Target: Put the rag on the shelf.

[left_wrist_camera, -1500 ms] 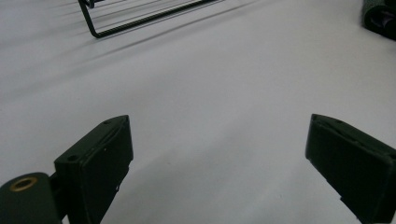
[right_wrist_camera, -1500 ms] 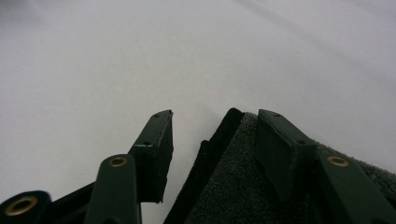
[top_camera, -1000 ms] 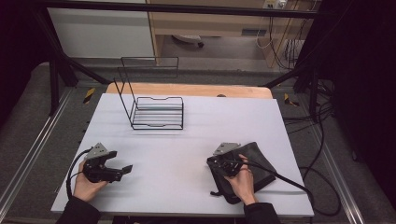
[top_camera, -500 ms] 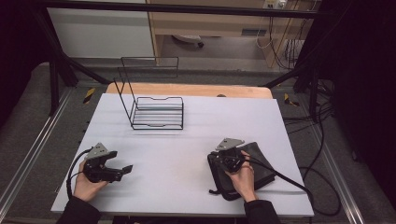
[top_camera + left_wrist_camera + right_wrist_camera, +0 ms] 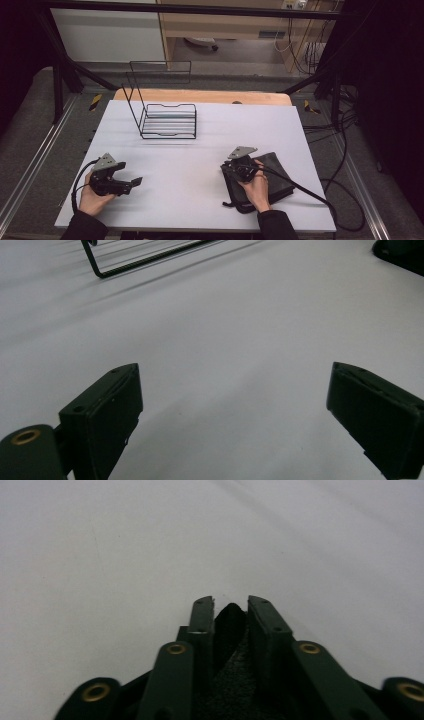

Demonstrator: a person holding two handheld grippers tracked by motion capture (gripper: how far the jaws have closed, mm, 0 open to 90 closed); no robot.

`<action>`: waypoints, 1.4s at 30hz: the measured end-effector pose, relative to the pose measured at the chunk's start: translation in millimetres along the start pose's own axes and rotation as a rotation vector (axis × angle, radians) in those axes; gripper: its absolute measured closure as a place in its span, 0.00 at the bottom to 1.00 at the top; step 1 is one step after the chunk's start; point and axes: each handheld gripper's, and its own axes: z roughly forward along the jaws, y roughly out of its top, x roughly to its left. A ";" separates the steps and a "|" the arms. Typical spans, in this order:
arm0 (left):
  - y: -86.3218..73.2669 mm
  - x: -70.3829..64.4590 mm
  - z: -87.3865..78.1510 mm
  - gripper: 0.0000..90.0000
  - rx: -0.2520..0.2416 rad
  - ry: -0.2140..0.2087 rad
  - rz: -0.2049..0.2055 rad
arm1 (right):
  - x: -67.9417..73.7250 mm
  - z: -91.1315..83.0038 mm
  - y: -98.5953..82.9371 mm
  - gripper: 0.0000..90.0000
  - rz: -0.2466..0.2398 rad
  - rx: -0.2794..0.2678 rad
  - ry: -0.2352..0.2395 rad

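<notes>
A black fabric bag (image 5: 270, 182) lies flat on the white table (image 5: 240, 125) at the front right. My right gripper (image 5: 229, 169) sits at the bag's left edge, a hand on top of it. In the right gripper view the right gripper (image 5: 230, 604) is shut on a fold of the bag (image 5: 229, 622), with bare table beyond. My left gripper (image 5: 134, 183) rests low at the front left, held in a hand, pointing right. In its own view the left gripper (image 5: 235, 385) stands wide open over bare table, holding nothing.
A black wire rack (image 5: 167, 119) stands at the back left of the table; its base (image 5: 145, 260) and the bag (image 5: 400, 252) show far off in the left gripper view. Cables (image 5: 300, 187) trail off the table's right front. A wooden board (image 5: 200, 96) lies behind the white surface.
The right gripper has shifted slightly along the bag's left edge and the bag's outline has flattened a little. The left gripper has stayed in place.
</notes>
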 end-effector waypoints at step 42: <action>1.1 1.9 -1.4 0.09 0.002 0.020 -0.015 | 96.7 29.8 58.8 0.92 -0.173 -0.064 0.300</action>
